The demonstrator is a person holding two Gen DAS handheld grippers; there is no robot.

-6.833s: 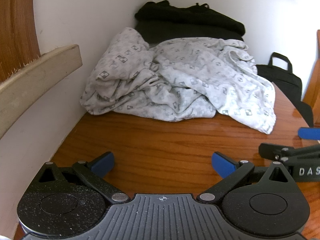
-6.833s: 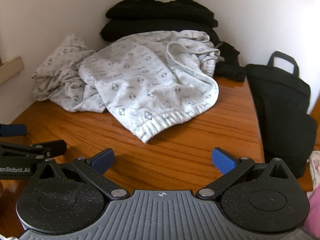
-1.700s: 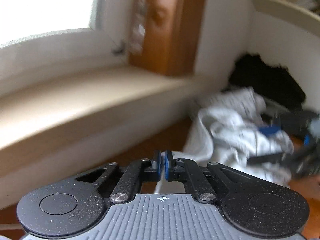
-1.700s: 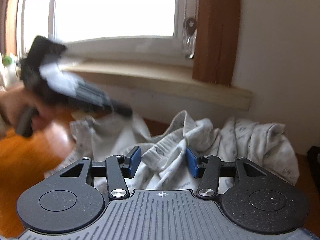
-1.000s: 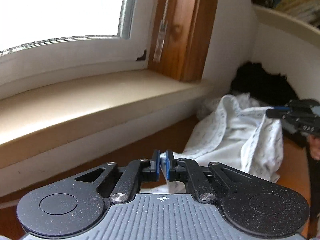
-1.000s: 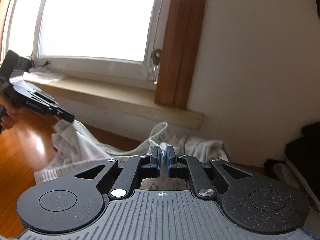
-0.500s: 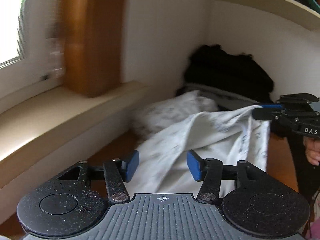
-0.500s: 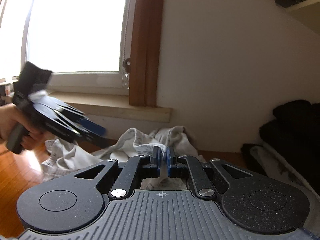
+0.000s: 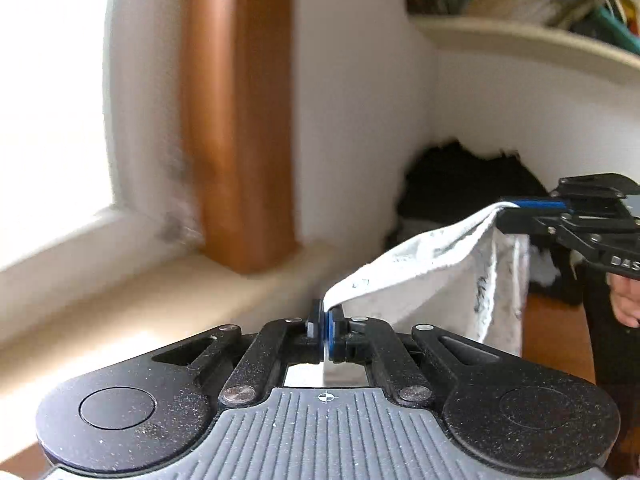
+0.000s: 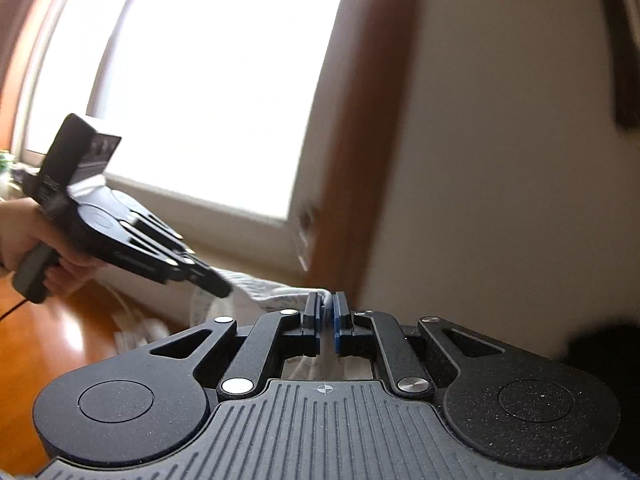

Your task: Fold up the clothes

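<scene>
A white patterned garment hangs stretched in the air between both grippers. My left gripper is shut on one corner of its upper edge, and the cloth runs up and to the right from its pads. At the right of the left wrist view, my right gripper is shut on the other corner, with the fabric draping below it. In the right wrist view, the right gripper pinches the white garment, and the left gripper, held by a hand, grips the same cloth at the left.
A pile of black clothes lies in the far corner against the wall. A beige window sill and a wooden window frame are on the left. A shelf of books runs above. The wooden table lies below.
The left gripper, open over the cloth half a second ago, has shut on its edge. Both grippers have risen, and the garment is lifted and stretched between them.
</scene>
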